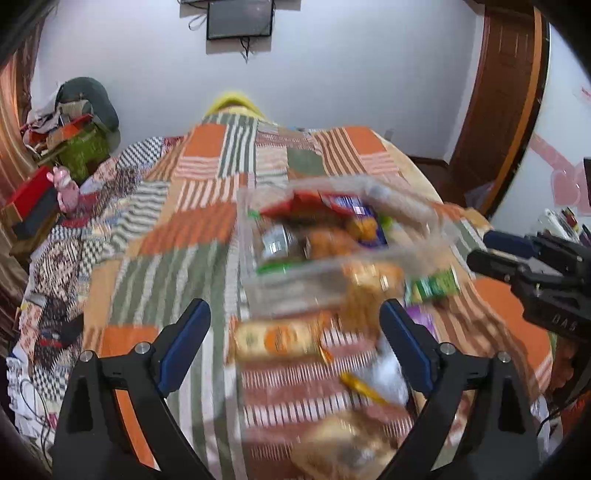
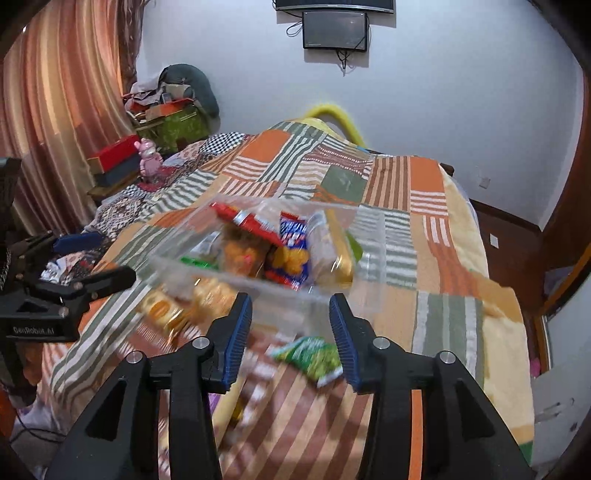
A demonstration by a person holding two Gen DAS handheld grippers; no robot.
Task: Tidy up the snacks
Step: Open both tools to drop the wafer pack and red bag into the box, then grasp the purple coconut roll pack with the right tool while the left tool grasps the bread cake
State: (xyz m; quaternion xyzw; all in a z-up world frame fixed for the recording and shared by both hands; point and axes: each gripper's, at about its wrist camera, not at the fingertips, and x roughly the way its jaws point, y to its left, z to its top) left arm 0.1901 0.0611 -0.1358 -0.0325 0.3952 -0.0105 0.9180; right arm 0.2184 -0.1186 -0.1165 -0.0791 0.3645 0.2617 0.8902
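Note:
A clear plastic bin (image 1: 288, 291) (image 2: 369, 236) sits on the patchwork bedspread, holding several snack packs: red, blue and orange ones. Loose snacks lie in front of it: an orange-labelled pack (image 1: 275, 338) (image 2: 160, 314), a green pack (image 1: 436, 288) (image 2: 310, 356) and a yellow wrapper (image 1: 364, 387). My left gripper (image 1: 295, 332) is open and empty, hovering above the orange-labelled pack. My right gripper (image 2: 291, 328) is open and empty, above the green pack, just short of the bin. Both views are motion-blurred.
The bed (image 2: 424, 206) fills the middle. A cluttered side table with boxes and a pink toy (image 2: 149, 158) stands at the left by the curtain. A wooden door (image 1: 506, 92) is at the right. A wall screen (image 2: 334, 29) hangs above.

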